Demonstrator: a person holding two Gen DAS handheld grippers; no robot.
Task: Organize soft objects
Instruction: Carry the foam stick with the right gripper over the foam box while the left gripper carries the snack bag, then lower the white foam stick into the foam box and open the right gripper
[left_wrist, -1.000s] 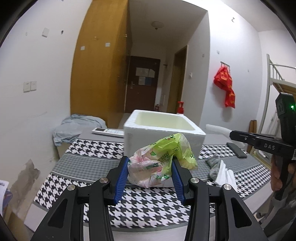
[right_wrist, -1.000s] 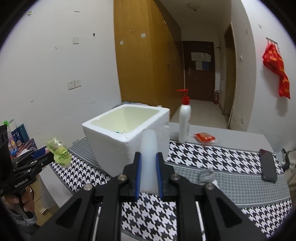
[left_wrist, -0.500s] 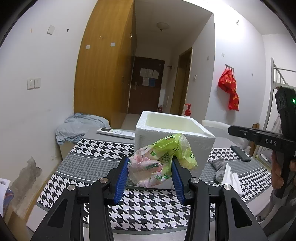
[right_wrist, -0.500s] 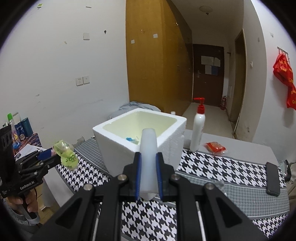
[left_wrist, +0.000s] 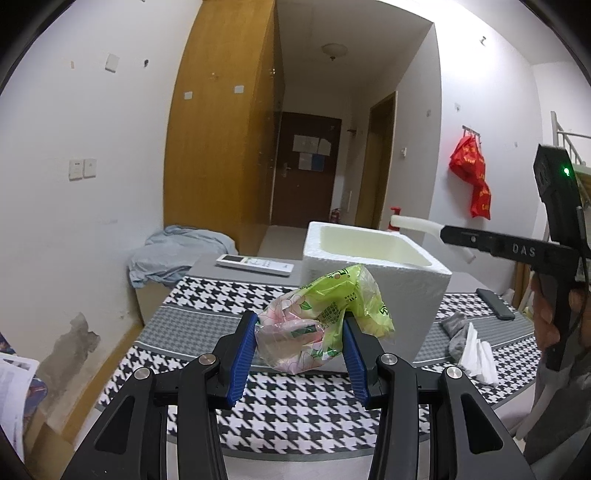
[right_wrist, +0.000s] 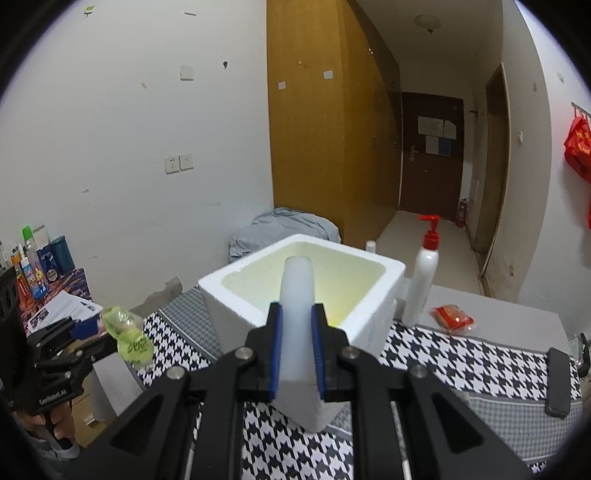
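While the left gripper (left_wrist: 300, 345) clamps a crumpled green plastic bag (left_wrist: 321, 325) near the foam box (right_wrist: 306, 280), the right gripper (right_wrist: 296, 345) pinches a white foam strip (right_wrist: 296, 295). Its far tip hangs above the box opening.

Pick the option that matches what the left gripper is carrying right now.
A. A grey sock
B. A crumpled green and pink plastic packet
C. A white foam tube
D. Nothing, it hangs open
B. In the left wrist view the left gripper has its blue pads pressed on a crumpled green and pink plastic packet, in front of the white foam box.
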